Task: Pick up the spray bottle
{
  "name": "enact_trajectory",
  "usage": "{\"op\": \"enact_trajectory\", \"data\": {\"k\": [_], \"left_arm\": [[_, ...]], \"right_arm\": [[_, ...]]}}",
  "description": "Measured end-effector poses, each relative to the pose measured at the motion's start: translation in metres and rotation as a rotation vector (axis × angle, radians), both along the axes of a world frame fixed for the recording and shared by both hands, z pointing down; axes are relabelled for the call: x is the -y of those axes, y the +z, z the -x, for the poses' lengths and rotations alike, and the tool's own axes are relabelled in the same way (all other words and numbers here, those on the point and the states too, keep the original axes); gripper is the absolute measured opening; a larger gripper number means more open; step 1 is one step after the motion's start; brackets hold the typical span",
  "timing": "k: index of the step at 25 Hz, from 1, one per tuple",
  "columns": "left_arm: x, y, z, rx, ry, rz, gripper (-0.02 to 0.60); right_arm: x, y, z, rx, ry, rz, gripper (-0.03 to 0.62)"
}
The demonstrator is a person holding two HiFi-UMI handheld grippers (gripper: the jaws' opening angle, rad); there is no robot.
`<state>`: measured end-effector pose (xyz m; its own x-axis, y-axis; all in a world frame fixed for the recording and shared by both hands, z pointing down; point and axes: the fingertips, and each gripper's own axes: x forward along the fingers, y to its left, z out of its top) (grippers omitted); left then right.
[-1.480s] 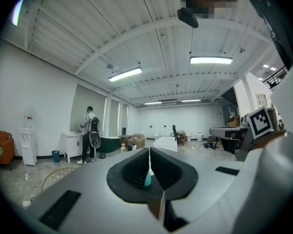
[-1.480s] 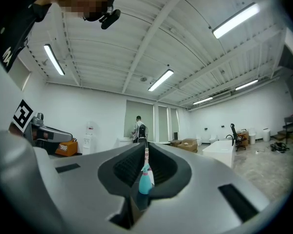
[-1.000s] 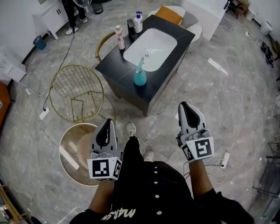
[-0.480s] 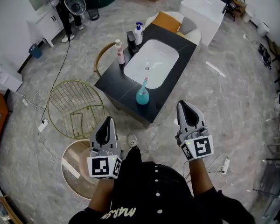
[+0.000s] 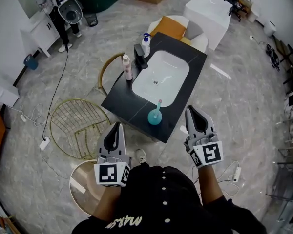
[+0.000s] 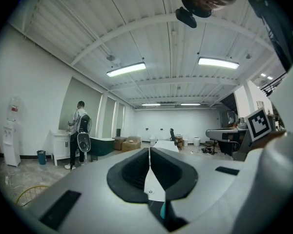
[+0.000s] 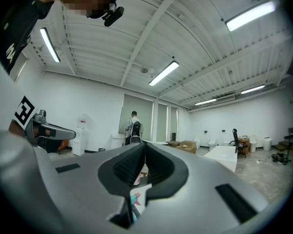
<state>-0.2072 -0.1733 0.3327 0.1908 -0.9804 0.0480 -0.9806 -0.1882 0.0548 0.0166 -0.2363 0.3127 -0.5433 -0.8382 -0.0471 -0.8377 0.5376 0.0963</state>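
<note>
A: What is the biggest thing here?
B: The grey floor [image 5: 244, 111]. On it stands a black bench [image 5: 122, 99], with a white sink [image 5: 161, 77] set in its top.
A: What is next to the bench?
B: A gold wire frame [image 5: 80, 126], on its left side.
A: Where are the claws?
B: Both are on the near side of the bench. The left claw [image 5: 118, 126] is by the bench's near left edge. The right claw [image 5: 191, 111] is by its near corner. Both point away from the person.
A: Do they hold anything?
B: No. Each claw has its two jaws pressed together, with nothing in between.
A: Where is the spray bottle [image 5: 155, 117]?
B: It is blue-green with a pink top. It stands upright at the near end of the bench, just beside the sink's near rim. It sits between the two claws, and neither one touches it.
A: Anything smaller?
B: At the far end of the sink are a black tap [image 5: 139, 57], a pink bottle [image 5: 128, 68] and a white bottle [image 5: 146, 43].
</note>
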Motion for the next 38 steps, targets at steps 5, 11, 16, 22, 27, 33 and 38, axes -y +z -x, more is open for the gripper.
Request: {"op": "enact_trajectory", "data": {"k": [5,11,16,22,27,33,38], "left_arm": [[0.021,0.005,-0.001,-0.001,0.063,0.016,0.017],[0.038,0.015,-0.004,-0.007,0.08,0.044,0.017],[0.047,0.028,-0.007,-0.02,0.064,0.089,0.017],[0.056,0.036,-0.017,-0.031,0.05,0.104,0.017],[0.057,0.049,-0.037,-0.028,0.063,0.129,0.017],[0.045,0.085,-0.046,-0.029,0.076,0.21,0.017],[0.036,0.12,-0.055,-0.031,0.075,0.301,0.017]], "right_arm": [[0.014,0.006,0.011,-0.001,0.02,0.019,-0.003],[0.024,0.023,0.016,-0.026,-0.007,0.057,-0.003],[0.035,0.035,0.017,-0.05,-0.054,0.073,-0.003],[0.051,0.052,0.017,-0.052,-0.119,0.074,-0.004],[0.065,0.097,0.012,-0.076,-0.174,0.177,-0.003],[0.064,0.161,0.03,-0.14,-0.302,0.282,0.053],[0.049,0.213,0.048,-0.223,-0.429,0.355,0.11]]}}
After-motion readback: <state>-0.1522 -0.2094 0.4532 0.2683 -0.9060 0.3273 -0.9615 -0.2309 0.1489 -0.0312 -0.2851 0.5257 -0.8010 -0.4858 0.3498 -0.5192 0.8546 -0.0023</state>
